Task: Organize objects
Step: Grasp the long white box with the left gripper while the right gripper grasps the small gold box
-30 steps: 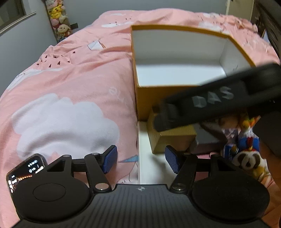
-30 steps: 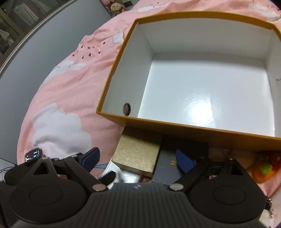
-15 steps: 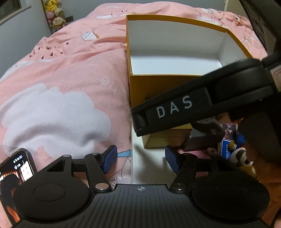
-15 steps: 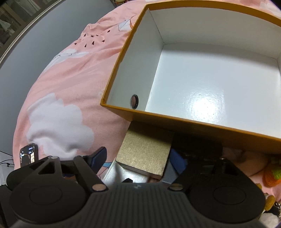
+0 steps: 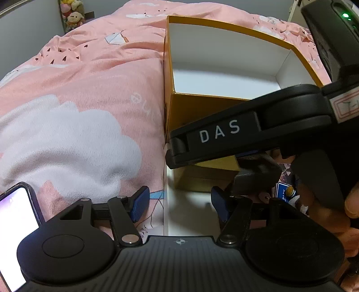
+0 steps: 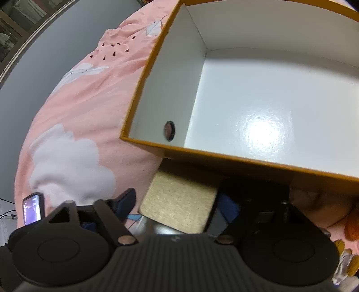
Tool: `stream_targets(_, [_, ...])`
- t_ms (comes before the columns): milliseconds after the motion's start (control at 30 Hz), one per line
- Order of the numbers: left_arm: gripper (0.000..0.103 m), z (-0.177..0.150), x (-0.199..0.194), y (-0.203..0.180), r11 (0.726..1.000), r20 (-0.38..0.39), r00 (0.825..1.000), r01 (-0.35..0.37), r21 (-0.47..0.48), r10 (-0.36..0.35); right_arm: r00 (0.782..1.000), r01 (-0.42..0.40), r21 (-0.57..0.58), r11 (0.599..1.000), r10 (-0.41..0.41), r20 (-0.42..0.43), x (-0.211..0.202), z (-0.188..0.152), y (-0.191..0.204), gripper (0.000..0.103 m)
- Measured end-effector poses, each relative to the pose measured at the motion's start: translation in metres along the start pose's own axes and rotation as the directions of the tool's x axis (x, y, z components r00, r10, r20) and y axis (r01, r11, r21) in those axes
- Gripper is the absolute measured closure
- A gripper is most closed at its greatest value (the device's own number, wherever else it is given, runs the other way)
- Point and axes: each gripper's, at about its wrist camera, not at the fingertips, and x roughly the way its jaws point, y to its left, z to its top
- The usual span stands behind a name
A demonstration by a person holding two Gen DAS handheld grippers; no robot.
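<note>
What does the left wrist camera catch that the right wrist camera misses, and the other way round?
Only the left wrist view shows the right claw's black body marked DAS, the stuffed toys by the far wall and a person's fingers. Only the right wrist view shows the round hole in the box's side wall and the glossy white floor in full. Both show the orange box, the gold box in front of it, the pink bedspread and a lit phone.
</note>
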Motion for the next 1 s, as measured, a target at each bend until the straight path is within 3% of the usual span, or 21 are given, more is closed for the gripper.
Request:
stream_targets(200, [0.025,0.007,-0.001,0.007,1.0,-0.028,0.999,0.026,-0.009,-0.026,0.999,-0.039,0.037,0.999,0.039,0.004,-0.01,-0.002,-0.007,0.031])
stream_targets(333, [0.02,0.01,0.002,0.0,0.999,-0.087,0.996,0.039,0.027,-0.037,0.997,-0.043,-0.004,0.999,0.044,0.056,-0.036,-0.006,-0.007,0.033])
stream_targets(567, [0.02,0.029,0.021,-0.009,1.0,-0.18,0.984,0.005,0.024,-0.001,0.988,-0.012,-0.037,0.999,0.018,0.156,-0.082,-0.019,-0.022,0.034])
stream_targets(667, [0.023,0.037,0.03,-0.018,0.998,-0.211,0.977,-0.016,0.066,0.03,0.982,0.01,-0.043,0.999,-0.002,0.19,-0.096,-0.026,-0.03,0.035])
stream_targets(700, [0.024,0.04,0.033,-0.022,0.996,-0.222,0.974,-0.031,0.084,0.049,0.98,0.019,-0.043,0.999,-0.01,0.199,-0.1,-0.028,-0.033,0.038])
stream_targets(733, [0.026,0.042,0.036,-0.025,0.994,-0.231,0.971,-0.045,0.102,0.068,0.978,0.033,-0.04,0.999,-0.024,0.209,-0.103,-0.03,-0.035,0.069])
stream_targets(767, [0.028,0.045,0.04,-0.028,0.991,-0.241,0.967,-0.059,0.12,0.087,0.976,0.038,-0.037,0.999,-0.029,0.214,-0.106,-0.031,-0.039,0.08])
stream_targets(800, [0.028,0.046,0.044,-0.032,0.987,-0.25,0.962,-0.075,0.141,0.109,0.978,0.022,-0.02,1.0,-0.017,0.209,-0.108,-0.032,-0.045,0.083])
stream_targets(967, [0.033,0.053,0.05,-0.038,0.986,-0.264,0.955,-0.1,0.137,0.133,0.985,-0.007,0.028,1.0,0.002,0.175,-0.102,-0.036,-0.064,0.079])
stream_targets(1000, [0.033,0.054,0.05,-0.039,0.986,-0.262,0.956,-0.101,0.135,0.134,0.987,-0.018,0.039,0.999,0.012,0.159,-0.1,-0.037,-0.068,0.066])
